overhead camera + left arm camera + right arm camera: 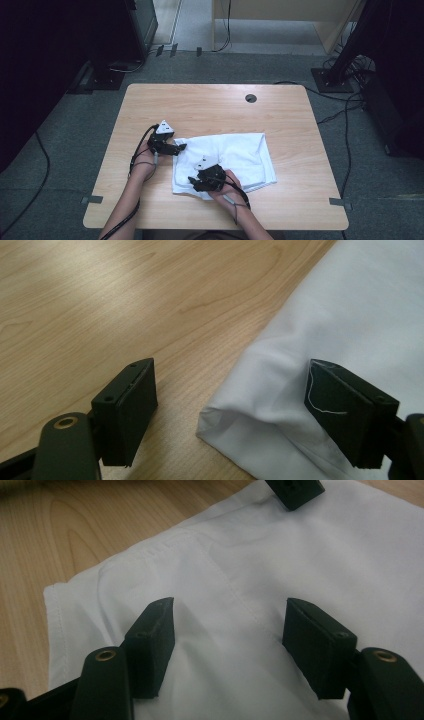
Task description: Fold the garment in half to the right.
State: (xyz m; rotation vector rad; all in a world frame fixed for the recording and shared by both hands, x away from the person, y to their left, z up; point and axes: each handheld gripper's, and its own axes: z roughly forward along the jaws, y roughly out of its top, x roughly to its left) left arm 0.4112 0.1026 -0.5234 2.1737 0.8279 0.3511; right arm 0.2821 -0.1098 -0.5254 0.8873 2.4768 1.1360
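Note:
A white folded cloth [230, 155] lies on the wooden table [210, 110], right of centre. My left gripper [179, 147] is at the cloth's upper left corner [220, 420], open, one jaw over bare wood and the other resting on the fabric. My right gripper [192, 180] hovers over the cloth's near left part, open, with both jaws above the white cloth [230, 605] near a stitched seam. A jaw of the other gripper [295, 491] shows at the top of the right gripper view. Neither gripper holds anything.
A round cable hole [251, 98] sits near the table's far edge. Cables [345, 100] trail on the grey floor to the right. A dark stand base [107, 75] is at the far left, and a light wooden furniture piece [285, 20] stands behind.

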